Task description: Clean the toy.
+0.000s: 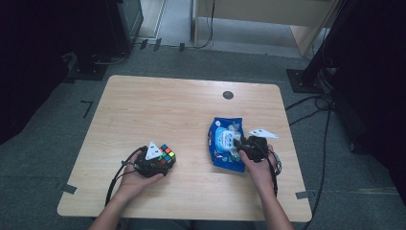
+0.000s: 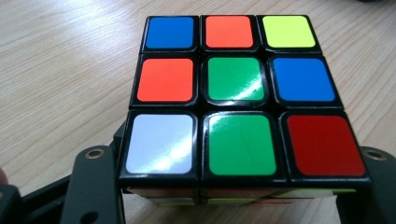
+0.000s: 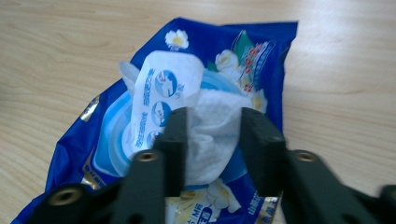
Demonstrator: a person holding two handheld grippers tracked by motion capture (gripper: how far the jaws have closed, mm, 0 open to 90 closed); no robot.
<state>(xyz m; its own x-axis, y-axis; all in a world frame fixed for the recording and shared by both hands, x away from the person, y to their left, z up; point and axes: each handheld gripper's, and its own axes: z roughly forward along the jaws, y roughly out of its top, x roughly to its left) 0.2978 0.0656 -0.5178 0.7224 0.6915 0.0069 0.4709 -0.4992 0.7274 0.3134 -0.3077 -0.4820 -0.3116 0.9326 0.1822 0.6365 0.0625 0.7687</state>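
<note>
A scrambled Rubik's cube [image 2: 233, 93] sits on the wooden table [image 1: 158, 105] at its front left, and my left gripper [image 2: 233, 186] is shut on its near end, one jaw on each side. In the high view the cube [image 1: 166, 154] sticks out beyond that gripper [image 1: 154, 164]. At the front right lies a blue wet-wipe pack [image 1: 222, 143] with its white flap [image 3: 163, 88] peeled back. A white wipe [image 3: 212, 135] bunches up out of the opening, and my right gripper [image 3: 214, 140] is shut on it, both jaws touching its sides.
A small dark round cap [image 1: 228, 95] sits in the tabletop near the far edge. Cables [image 1: 316, 108] and black stand bases [image 1: 306, 79] lie on the grey floor to the right. Bare wood stretches across the far half of the table.
</note>
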